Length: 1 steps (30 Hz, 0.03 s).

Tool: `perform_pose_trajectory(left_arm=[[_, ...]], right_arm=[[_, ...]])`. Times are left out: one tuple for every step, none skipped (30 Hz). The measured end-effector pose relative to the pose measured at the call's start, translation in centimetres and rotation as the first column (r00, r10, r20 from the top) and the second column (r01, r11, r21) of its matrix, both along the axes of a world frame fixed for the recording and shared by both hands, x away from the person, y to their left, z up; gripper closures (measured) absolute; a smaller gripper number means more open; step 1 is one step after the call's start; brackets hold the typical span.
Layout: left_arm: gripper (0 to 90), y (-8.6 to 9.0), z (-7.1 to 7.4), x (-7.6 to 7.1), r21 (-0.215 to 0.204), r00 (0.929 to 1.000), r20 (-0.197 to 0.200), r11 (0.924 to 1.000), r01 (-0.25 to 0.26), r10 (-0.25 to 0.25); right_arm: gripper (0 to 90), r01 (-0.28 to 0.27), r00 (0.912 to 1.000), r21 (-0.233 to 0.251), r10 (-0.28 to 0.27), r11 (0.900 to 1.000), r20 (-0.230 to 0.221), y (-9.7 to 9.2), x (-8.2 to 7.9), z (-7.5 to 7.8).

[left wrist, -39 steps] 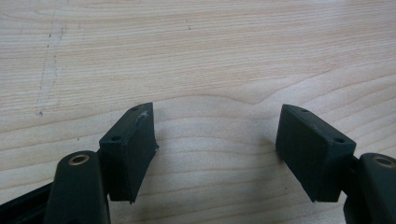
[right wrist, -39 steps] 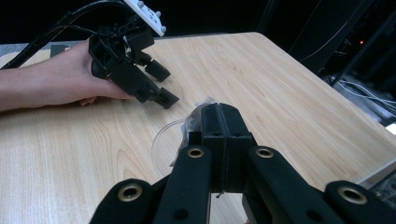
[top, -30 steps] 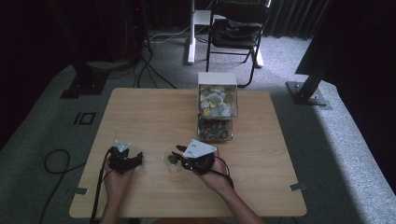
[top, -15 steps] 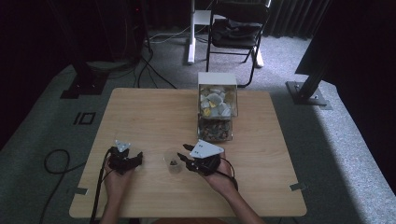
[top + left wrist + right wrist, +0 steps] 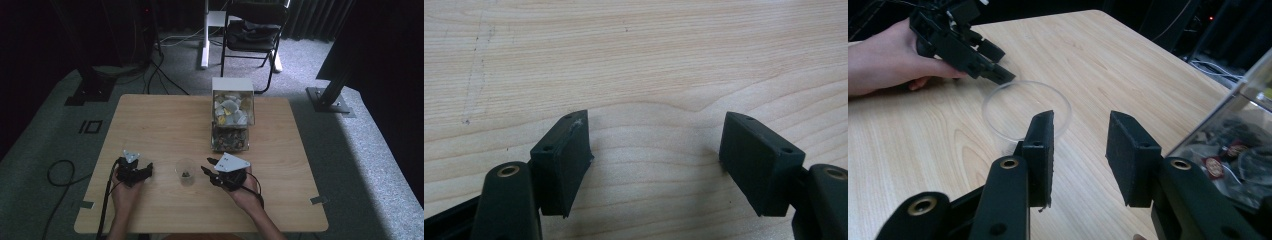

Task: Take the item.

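The right claw point(image 5: 1078, 150), jaws part open on nothing and just widened, has the clear cup point(image 5: 1026, 111) close ahead to its left, nearer than the left claw point(image 5: 134, 171), jaws apart, empty

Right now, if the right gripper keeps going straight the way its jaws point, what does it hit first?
Probably the clear plastic cup. The right gripper has open, empty jaws, and the cup stands just ahead, slightly toward its left jaw. Beyond it is the left gripper. Depth is hard to judge, so it could graze past the rim.
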<state>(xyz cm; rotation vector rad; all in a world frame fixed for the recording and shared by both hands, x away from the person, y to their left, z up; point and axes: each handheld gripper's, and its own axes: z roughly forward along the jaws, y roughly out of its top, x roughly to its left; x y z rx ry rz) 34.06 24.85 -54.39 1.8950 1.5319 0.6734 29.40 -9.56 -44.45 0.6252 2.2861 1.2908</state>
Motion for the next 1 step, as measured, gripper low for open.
perform_pose_trajectory(left_arm=[[29.7, 0.00, 0.00, 0.01, 0.000, 1.0000, 0.000, 1.0000, 0.001, -0.001]], right_arm=[[63.1, 0.004, 1.0000, 0.000, -0.004, 1.0000, -0.002, -0.17, 0.04, 0.00]])
